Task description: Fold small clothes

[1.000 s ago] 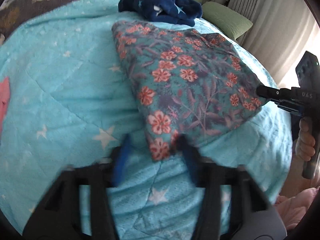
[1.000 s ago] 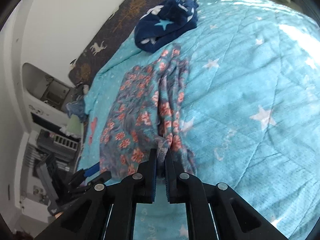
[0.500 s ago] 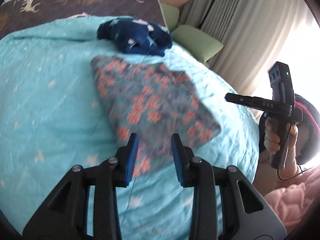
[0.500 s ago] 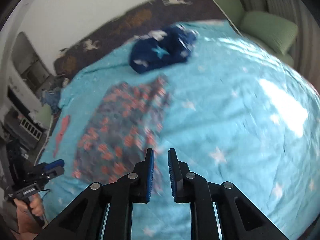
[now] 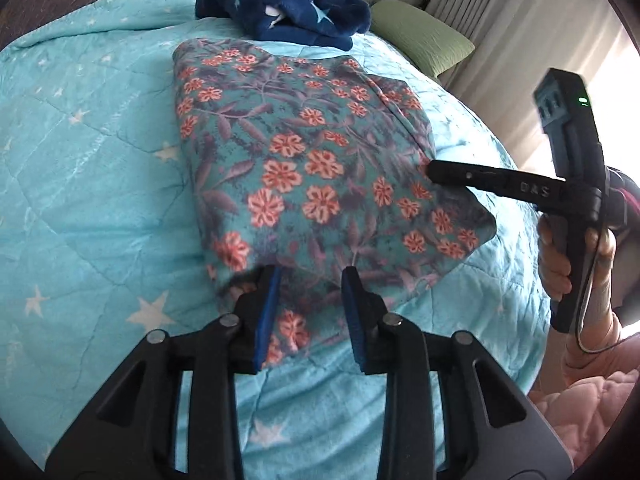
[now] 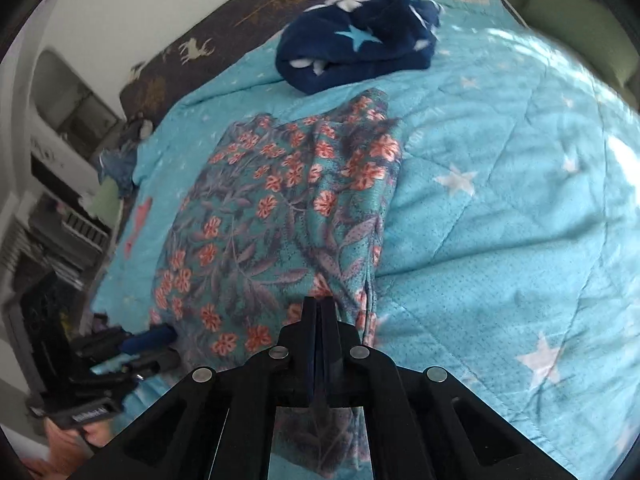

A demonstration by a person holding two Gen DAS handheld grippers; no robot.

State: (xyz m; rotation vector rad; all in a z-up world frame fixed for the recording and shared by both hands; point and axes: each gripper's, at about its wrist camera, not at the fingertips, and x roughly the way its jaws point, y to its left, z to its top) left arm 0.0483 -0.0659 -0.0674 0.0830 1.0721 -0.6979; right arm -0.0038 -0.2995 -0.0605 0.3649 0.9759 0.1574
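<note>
A teal garment with orange flowers (image 5: 300, 160) lies folded on the turquoise star quilt (image 5: 100, 140). My left gripper (image 5: 310, 280) hangs low over the garment's near corner. Its blue pads (image 5: 268, 288) stand apart, with cloth passing between them and nothing pressed. In the right wrist view the same garment (image 6: 260, 220) runs away from my right gripper (image 6: 318, 306), whose jaws are shut with the tips down on the near edge of the cloth. Whether any fabric is pinched there I cannot tell. From the left wrist view the right gripper (image 5: 434, 169) reaches in over the garment's right edge.
A bundled navy fleece with stars (image 5: 288, 4) sits just beyond the garment. Green pillows (image 5: 416, 36) and curtains (image 5: 500, 20) stand at the far right. A person's hand (image 5: 556, 256) holds the right tool near the quilt's edge. Shelves (image 6: 60, 160) line the left wall.
Half a second ago both grippers were raised and off the garment; both have come back down to it. The right jaws, then slightly apart, are now shut.
</note>
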